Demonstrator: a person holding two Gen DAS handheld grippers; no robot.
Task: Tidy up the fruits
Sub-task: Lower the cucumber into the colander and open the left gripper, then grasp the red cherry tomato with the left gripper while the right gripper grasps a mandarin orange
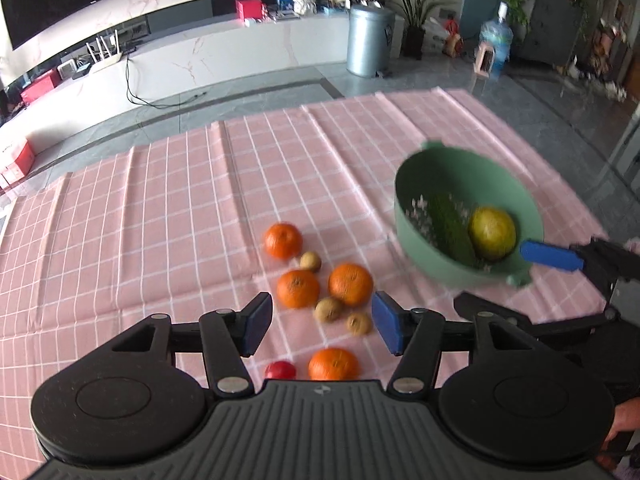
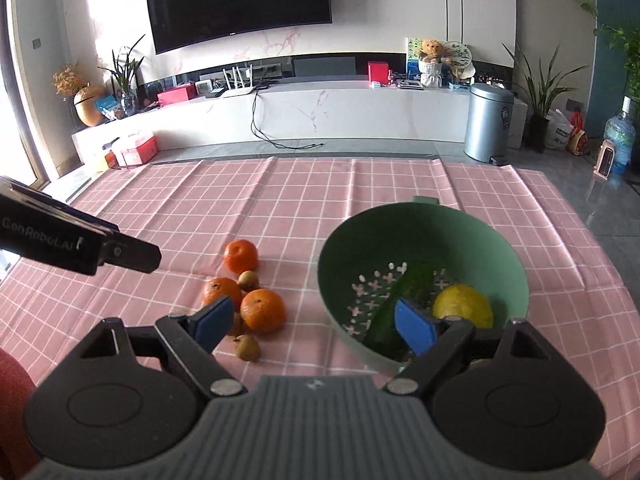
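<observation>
Left gripper agape above oranges — right gripper agape, one finger inside colander.

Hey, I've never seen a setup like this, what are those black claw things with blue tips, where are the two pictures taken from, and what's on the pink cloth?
The black claws are hand-held grippers, one in each of a person's hands; no robot arm is involved. Each carries a wide-angle camera looking forward along its fingers, so one picture comes from the left gripper and one from the right gripper.

On the pink checked tablecloth lie four oranges, three small brown fruits and a red fruit, partly hidden. Beside them is a green colander bowl holding a yellow citrus fruit and a cucumber.

Both grippers are open and hold nothing. One blue finger of the right gripper reaches over the bowl's near rim.
</observation>
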